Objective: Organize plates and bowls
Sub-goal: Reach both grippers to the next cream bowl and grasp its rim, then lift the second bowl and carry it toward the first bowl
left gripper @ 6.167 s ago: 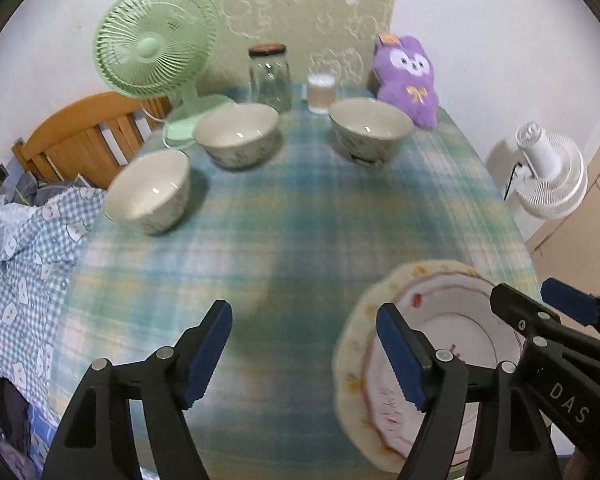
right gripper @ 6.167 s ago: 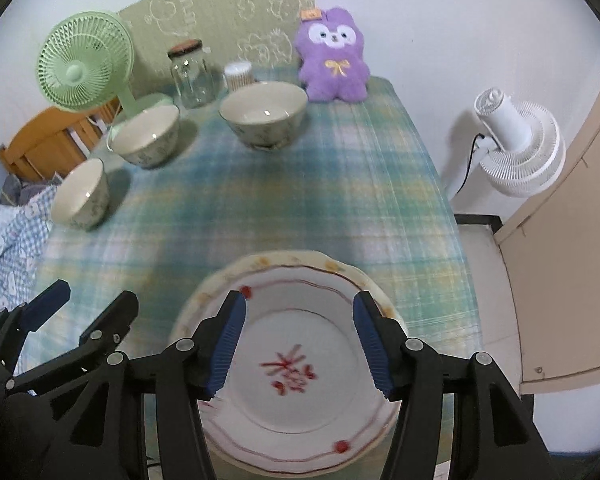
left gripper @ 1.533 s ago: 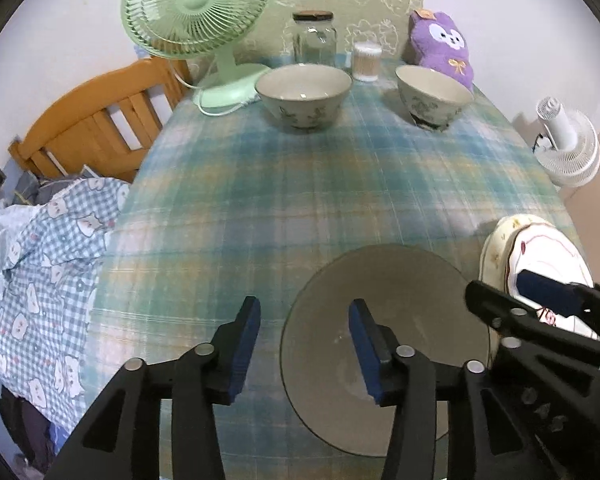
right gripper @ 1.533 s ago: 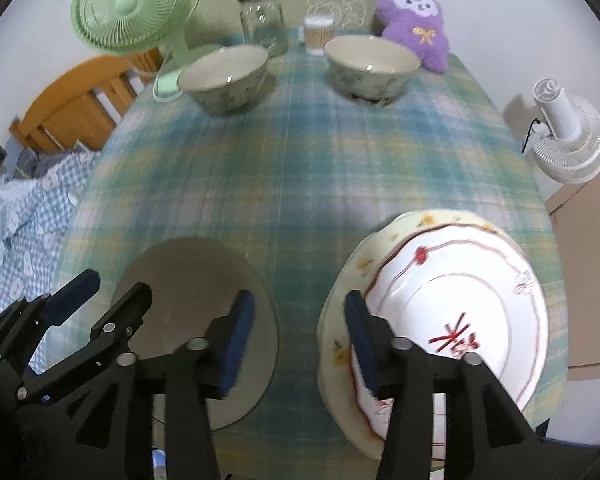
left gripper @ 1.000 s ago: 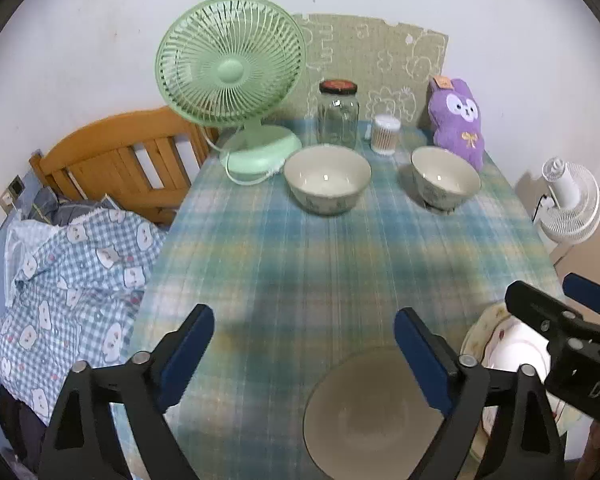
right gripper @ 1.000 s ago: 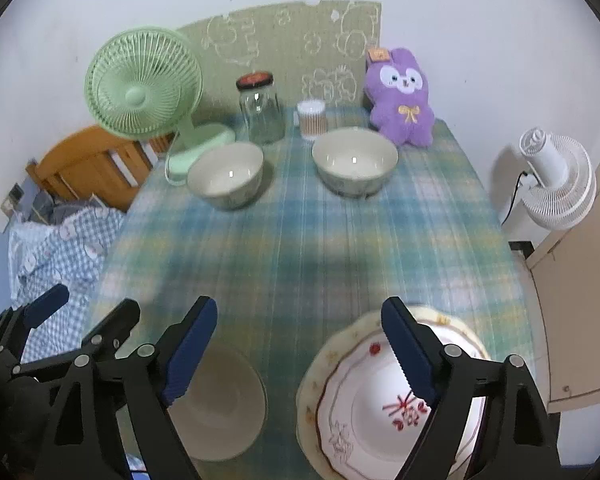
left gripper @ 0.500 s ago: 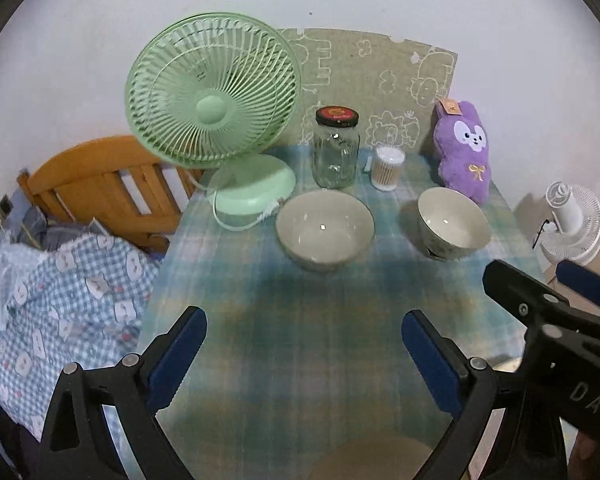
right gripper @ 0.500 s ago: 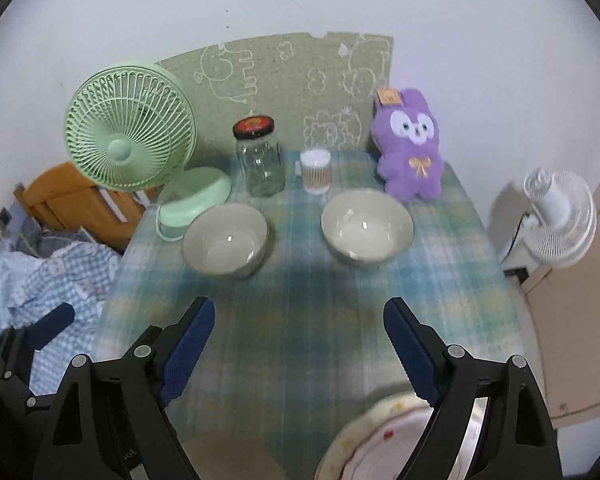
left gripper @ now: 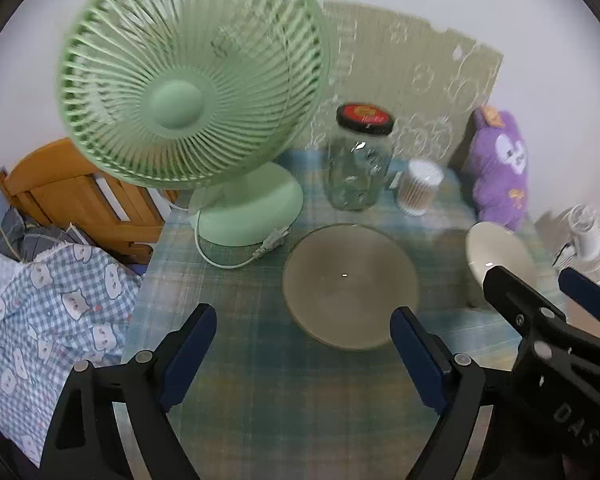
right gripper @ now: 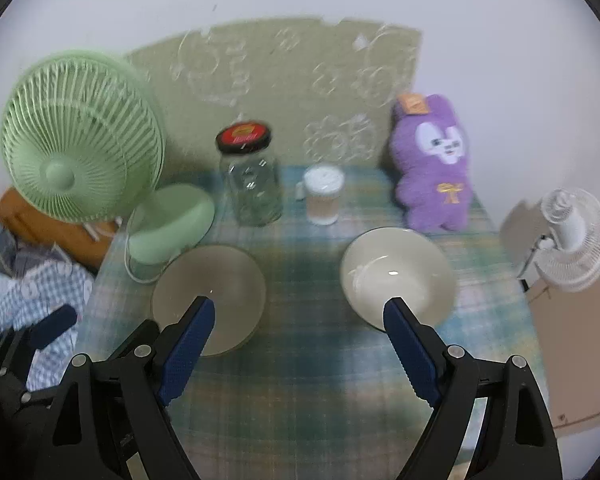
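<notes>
Two cream bowls stand on the plaid tablecloth (right gripper: 300, 380). The left bowl (left gripper: 350, 286) (right gripper: 208, 296) lies just ahead of my left gripper (left gripper: 304, 354). Its jaws are wide and closing, and the pads do not touch the bowl. The right bowl (right gripper: 398, 276) (left gripper: 500, 256) sits ahead of my right gripper (right gripper: 300, 348), near its right fingertip. That gripper is open over bare cloth between the two bowls. In the left wrist view the right gripper (left gripper: 540, 284) covers part of the right bowl. No plate is in view.
A green desk fan (left gripper: 188, 96) with its loose cord (left gripper: 236, 258) stands at the back left. Beside it are a glass jar (left gripper: 360, 164), a cotton-swab cup (left gripper: 418, 192) and a purple plush (right gripper: 436, 160). A wooden chair (left gripper: 76, 196) and checked cloth (left gripper: 52, 312) lie left; a white fan (right gripper: 572, 244) stands right.
Both grippers have moved forward over the table toward the two far bowls. The plates and the near bowl have slipped out of the bottom of both views. The left jaws have narrowed a little.
</notes>
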`<state>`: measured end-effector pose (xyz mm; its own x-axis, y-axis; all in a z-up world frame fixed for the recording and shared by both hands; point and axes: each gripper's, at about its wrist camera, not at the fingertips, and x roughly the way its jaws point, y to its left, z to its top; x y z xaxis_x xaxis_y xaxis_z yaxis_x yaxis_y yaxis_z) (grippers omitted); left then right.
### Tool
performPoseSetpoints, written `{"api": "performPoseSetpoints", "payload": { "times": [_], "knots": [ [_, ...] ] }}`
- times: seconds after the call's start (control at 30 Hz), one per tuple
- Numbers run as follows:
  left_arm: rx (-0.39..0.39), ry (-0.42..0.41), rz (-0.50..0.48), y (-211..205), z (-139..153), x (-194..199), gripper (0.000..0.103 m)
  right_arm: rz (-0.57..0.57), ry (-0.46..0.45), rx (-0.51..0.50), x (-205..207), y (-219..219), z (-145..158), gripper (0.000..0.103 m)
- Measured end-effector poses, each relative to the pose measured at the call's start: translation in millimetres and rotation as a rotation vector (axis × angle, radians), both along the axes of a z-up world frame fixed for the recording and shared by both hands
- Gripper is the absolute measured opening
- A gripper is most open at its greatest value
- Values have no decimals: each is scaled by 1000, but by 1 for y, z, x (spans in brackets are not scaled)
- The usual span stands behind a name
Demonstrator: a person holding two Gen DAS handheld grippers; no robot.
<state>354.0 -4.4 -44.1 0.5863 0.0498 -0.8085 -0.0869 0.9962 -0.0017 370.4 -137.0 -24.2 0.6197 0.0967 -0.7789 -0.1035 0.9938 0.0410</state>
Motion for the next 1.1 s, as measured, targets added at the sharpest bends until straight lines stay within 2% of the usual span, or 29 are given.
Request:
{"api": "performPoseSetpoints", "payload": {
  "times": [0.23,0.3,0.37,0.43,0.57,0.6,0.63,0.7,0.77,0.83,0.93,1.1],
  "knots": [
    [58,10,-20,1,-25,28,87,60,61,26,36,15,-31,88],
    [56,17,-30,2,-32,37,81,46,64,26,45,18,-39,88],
    [49,30,-30,3,-40,47,80,39,68,26,53,20,-46,81],
    [54,38,-30,3,-46,54,75,47,82,26,61,24,-54,65],
    [41,64,-34,5,-61,66,55,27,115,44,74,25,-71,58],
    [30,67,-36,6,-64,68,49,23,120,50,76,25,-74,51],
    [23,71,-39,7,-66,69,47,20,126,54,78,26,-77,44],
    [5,83,-44,8,-74,72,41,24,132,43,82,29,-81,37],
    [-2,91,-44,9,-79,74,37,28,135,33,84,31,-86,36],
    [7,95,-37,9,-82,74,30,34,149,44,87,33,-91,24],
    [23,91,-30,9,-84,75,26,37,152,59,87,36,-95,20],
    [38,95,-25,11,-85,77,22,22,149,46,88,40,-95,20]
  ]
}}
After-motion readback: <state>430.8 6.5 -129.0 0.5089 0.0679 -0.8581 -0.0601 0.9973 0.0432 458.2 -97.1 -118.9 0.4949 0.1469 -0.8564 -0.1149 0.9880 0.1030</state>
